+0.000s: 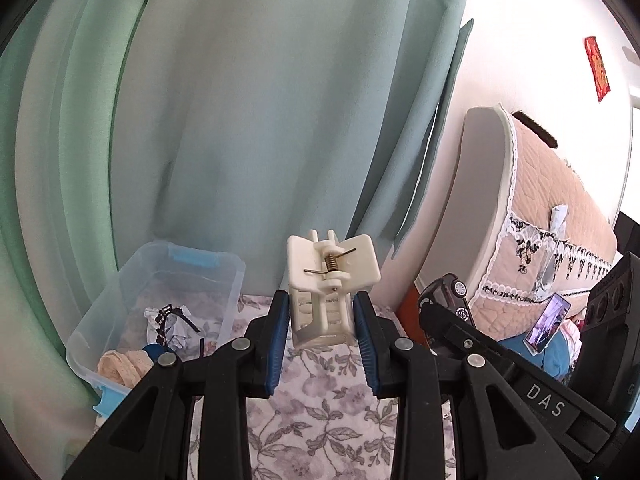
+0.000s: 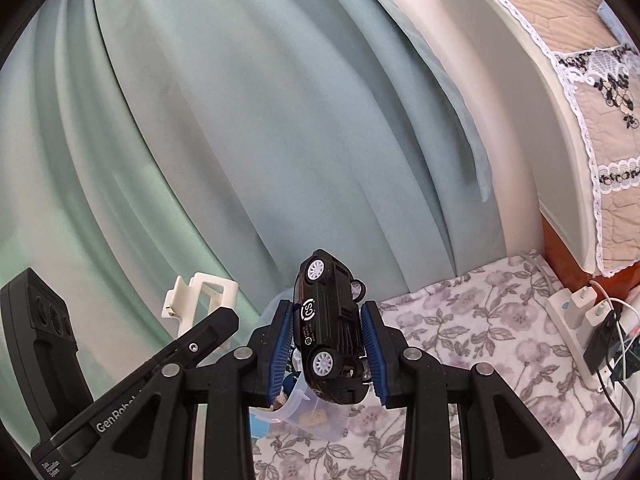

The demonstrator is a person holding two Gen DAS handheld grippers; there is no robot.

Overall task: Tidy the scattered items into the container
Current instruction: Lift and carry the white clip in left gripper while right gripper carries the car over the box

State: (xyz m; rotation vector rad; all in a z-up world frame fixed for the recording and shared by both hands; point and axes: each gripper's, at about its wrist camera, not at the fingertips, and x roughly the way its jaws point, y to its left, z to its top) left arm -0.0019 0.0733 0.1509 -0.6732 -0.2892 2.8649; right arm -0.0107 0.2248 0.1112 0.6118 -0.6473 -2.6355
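Soft daylight, bright overall; wall [image 1: 520,40] blown out at upper right of left view. Heavy fisheye bending, black vignette corners. Sharp focus, faint shadows.

Pale green curtain [image 1: 240,120] behind floral bedsheet [image 1: 328,420]; padded headboard [image 1: 560,200] right, white wall [image 1: 520,40] bright, power strip [image 2: 568,320] at the bedsheet's right edge.

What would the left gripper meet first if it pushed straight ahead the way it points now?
Probably the pale green curtain. The left gripper, shut on the white plastic spring clip, aims right of the clear plastic storage box; depth is unclear.
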